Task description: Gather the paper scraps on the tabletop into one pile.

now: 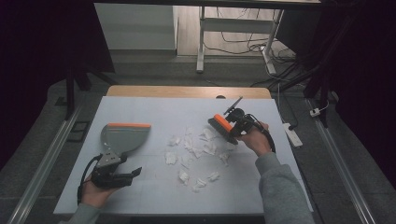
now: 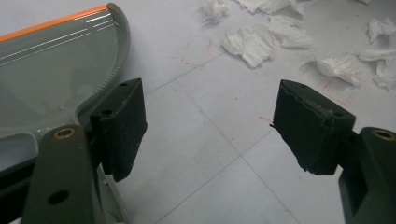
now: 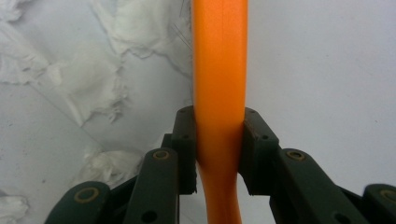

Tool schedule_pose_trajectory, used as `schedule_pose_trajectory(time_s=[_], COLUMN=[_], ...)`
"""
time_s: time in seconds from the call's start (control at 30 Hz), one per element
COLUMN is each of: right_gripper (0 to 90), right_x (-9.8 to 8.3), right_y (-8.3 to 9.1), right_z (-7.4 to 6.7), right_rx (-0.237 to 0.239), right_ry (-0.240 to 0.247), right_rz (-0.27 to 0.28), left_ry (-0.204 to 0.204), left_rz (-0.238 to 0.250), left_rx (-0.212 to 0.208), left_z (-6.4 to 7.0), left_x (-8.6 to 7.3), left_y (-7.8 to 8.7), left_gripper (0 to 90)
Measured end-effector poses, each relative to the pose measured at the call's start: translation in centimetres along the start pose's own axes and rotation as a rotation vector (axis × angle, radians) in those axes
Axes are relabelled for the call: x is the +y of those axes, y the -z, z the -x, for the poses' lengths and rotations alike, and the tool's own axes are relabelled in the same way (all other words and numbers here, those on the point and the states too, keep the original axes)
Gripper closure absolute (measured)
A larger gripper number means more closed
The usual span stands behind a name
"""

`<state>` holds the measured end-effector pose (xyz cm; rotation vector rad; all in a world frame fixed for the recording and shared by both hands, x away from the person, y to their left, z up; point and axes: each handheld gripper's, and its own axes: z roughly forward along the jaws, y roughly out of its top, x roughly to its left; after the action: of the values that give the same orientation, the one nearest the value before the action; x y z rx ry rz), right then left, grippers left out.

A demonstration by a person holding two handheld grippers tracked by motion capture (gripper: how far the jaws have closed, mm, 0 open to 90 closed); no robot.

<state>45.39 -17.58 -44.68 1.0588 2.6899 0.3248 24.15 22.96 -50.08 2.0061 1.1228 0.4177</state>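
Note:
A grey dustpan (image 1: 123, 135) with an orange lip lies at the left of the white table top (image 1: 154, 109). My left gripper (image 1: 128, 166) sits just behind its handle, open with nothing between the jaws. In the left gripper view the dustpan (image 2: 51, 79) lies outside the left pad (image 2: 122, 122). My right gripper (image 1: 236, 128) is shut on the orange handle of a hand brush (image 1: 222, 127), whose bristles rest at the right side of the torn paper scraps (image 1: 194, 149). The right gripper view shows both pads of that gripper (image 3: 219, 144) pressing on the handle (image 3: 219, 56), with scraps (image 3: 93, 88) to its left.
Several white paper scraps (image 2: 252, 44) are scattered over the middle of the table, between dustpan and brush. The table's wooden far edge (image 1: 187, 91) runs along the back. A white power strip (image 1: 292, 133) lies on the floor to the right.

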Motion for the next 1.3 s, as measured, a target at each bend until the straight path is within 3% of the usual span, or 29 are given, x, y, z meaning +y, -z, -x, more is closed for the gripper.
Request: schedule_pose_trajectory(time_s=[0.27, 0.33, 0.37, 0.5, 0.57, 0.6, 0.67, 0.73, 0.8, 1.03, 1.2, 1.3], right_gripper=[70.7, 70.7, 70.6, 70.5, 70.5, 70.5, 70.5, 70.5, 70.5, 70.5, 70.6, 70.7], right_x=[-0.5, -0.8, -1.3, -1.9, -2.2, -2.3, -2.3, -2.0, -1.2, 1.4, 3.5, 4.0], right_y=[0.4, 0.9, 1.6, 3.1, 4.0, 4.4, 4.3, 3.8, 2.5, 0.3, -0.9, -1.1], right_z=[-2.0, -2.3, -2.6, -2.8, -2.0, -0.9, -0.4, 0.3, 0.9, 0.9, -0.2, -1.3], right_rx=[0.031, 0.082, 0.149, 0.112, 0.092, 0.065, 0.052, 0.029, 0.004, -0.038, -0.022, -0.010], right_ry=[0.079, 0.068, 0.057, 0.062, 0.032, -0.006, -0.020, -0.039, -0.045, -0.014, 0.028, 0.097], right_rz=[-0.016, 0.002, 0.042, 0.108, 0.164, 0.191, 0.190, 0.181, 0.139, 0.049, -0.020, -0.041], left_ry=[-0.004, -0.003, -0.003, 0.003, 0.006, 0.007, 0.007, 0.006, 0.005, 0.007, 0.010, 0.015], left_rz=[-0.008, -0.003, -0.001, -0.001, -0.004, -0.005, -0.009, -0.013, -0.017, -0.013, -0.004, 0.001], left_rx=[0.000, 0.000, 0.001, 0.008, 0.011, 0.010, 0.014, 0.012, 0.011, -0.002, 0.000, 0.001], left_z=[0.1, 0.1, 0.1, 0.1, 0.0, 0.0, -0.1, -0.2, -0.3, -0.4, -0.5, -0.6], left_x=[0.0, 0.0, 0.0, -0.1, -0.1, -0.1, -0.1, -0.2, -0.2, -0.3, -0.3, -0.4], left_y=[-0.1, 0.1, 0.1, 0.2, 0.2, 0.1, 0.1, -0.1, -0.2, -0.2, -0.2, 0.0], left_gripper=[26.4, 26.5, 26.5, 26.5, 26.6, 26.9, 27.0, 27.1, 27.1, 27.2, 27.8, 27.9])
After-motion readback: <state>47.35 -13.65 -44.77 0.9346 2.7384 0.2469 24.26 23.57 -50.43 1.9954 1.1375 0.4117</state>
